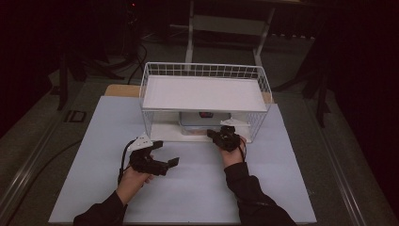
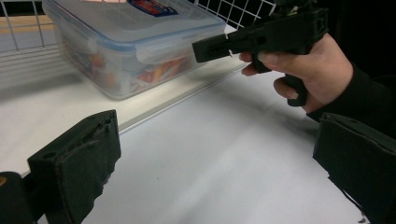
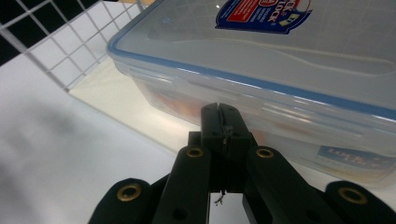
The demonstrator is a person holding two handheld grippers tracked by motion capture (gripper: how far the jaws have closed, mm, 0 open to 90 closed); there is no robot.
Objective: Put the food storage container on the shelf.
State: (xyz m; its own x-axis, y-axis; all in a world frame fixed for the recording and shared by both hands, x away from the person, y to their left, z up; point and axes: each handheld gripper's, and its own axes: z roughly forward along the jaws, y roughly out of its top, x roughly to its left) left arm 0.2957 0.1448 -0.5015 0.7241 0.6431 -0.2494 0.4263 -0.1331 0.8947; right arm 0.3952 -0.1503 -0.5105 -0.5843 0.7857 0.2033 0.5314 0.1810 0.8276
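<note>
A white table (image 1: 188,188) with a white wire basket (image 1: 205,101) standing at its far side, open toward the person. Flat white shelf (image 1: 204,92) across the top of the basket, white floor board (image 1: 164,133) underneath. On that lower board, a clear plastic box (image 1: 204,121) with a blue-edged lid, tucked under the shelf near the front opening. Red and blue sticker (image 3: 264,14) on the lid, colourful things blurry inside. Right gripper (image 1: 225,133) held up by the right hand (image 1: 231,146), right at the front of the basket, tip at the side flap of the box. Jaws pressed together, close up in the right gripper view (image 3: 219,126), tip just at the box wall (image 3: 261,98) below the lid rim; touching or a tiny bit apart, cannot tell. Same gripper seen from the side in the left gripper view (image 2: 210,46), black and pointing at the box (image 2: 126,51), fingers (image 2: 285,88) wrapped round the handle. Left gripper (image 1: 167,162) held low over the bare table by the left hand (image 1: 134,181), well apart from the basket, pointing off toward the right side. Jaws spread wide, nothing between them, just white table (image 2: 224,154) showing in the gap. Grey three-cornered plate (image 1: 141,142) on top of it, black cable (image 1: 124,160) looping down by the wrist. Dark sleeves (image 1: 254,197) coming in from the bottom. Dark room behind, with a white frame (image 1: 226,23) standing on the floor.
</note>
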